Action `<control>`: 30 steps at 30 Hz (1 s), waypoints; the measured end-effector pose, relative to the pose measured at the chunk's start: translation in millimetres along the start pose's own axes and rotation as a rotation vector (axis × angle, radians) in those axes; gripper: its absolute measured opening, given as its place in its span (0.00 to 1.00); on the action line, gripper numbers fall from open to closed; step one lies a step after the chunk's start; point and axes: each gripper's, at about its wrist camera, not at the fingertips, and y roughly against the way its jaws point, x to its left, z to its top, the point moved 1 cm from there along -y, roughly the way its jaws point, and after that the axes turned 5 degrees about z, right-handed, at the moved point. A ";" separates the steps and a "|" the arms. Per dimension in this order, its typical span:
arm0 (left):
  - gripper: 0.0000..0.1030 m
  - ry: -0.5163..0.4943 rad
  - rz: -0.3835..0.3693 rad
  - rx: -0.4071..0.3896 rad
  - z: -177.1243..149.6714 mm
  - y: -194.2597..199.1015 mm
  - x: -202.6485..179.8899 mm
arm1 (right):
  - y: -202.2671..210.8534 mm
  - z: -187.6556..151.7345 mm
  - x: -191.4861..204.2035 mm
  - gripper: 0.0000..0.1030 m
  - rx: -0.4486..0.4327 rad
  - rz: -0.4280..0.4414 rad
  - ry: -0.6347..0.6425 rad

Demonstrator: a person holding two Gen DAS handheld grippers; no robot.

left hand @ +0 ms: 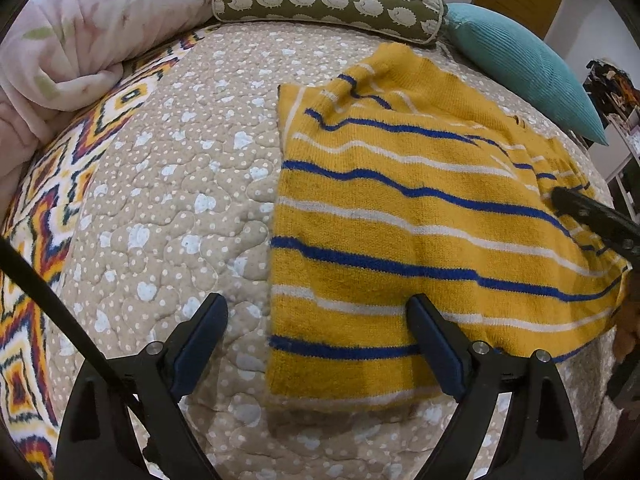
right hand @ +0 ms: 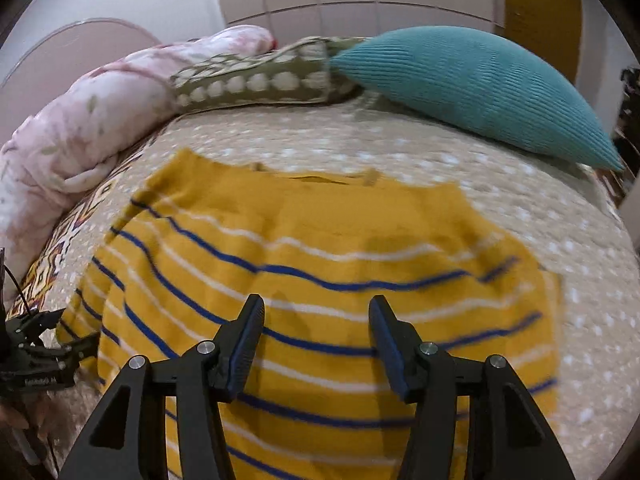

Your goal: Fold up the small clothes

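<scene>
The yellow striped sweater point(left hand: 400, 220) looks partly folded, with more to do, and both grippers' jaws gape empty.

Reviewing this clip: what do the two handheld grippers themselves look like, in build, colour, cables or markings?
Both the left gripper and the right gripper are matte black plastic frames with triangular cut-outs, silver pivot bolts and two tapering fingers faced with dark blue ribbed pads. A thin black cable runs beside the left one. Small white lettering on the left gripper's body, seen from the right wrist, is unreadable.

Yellow knit sweater point(left hand: 400, 216), blue-white stripes, partly folded, flat on bedspread point(left hand: 168, 184).
</scene>
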 end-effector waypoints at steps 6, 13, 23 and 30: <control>0.91 -0.003 0.009 -0.009 -0.8 -1.5 -1.9 | -43.4 7.0 31.2 0.57 0.013 -0.087 0.110; 0.92 -0.001 -0.006 -0.003 -0.1 -3.3 -0.3 | -46.6 28.2 27.5 0.57 0.051 -0.098 0.050; 0.93 0.082 -0.115 0.014 7.5 2.8 20.3 | -44.8 16.1 41.2 0.57 0.070 -0.058 0.084; 0.93 0.150 -0.124 0.004 22.6 4.4 37.9 | -21.3 12.3 25.3 0.58 0.032 -0.002 0.006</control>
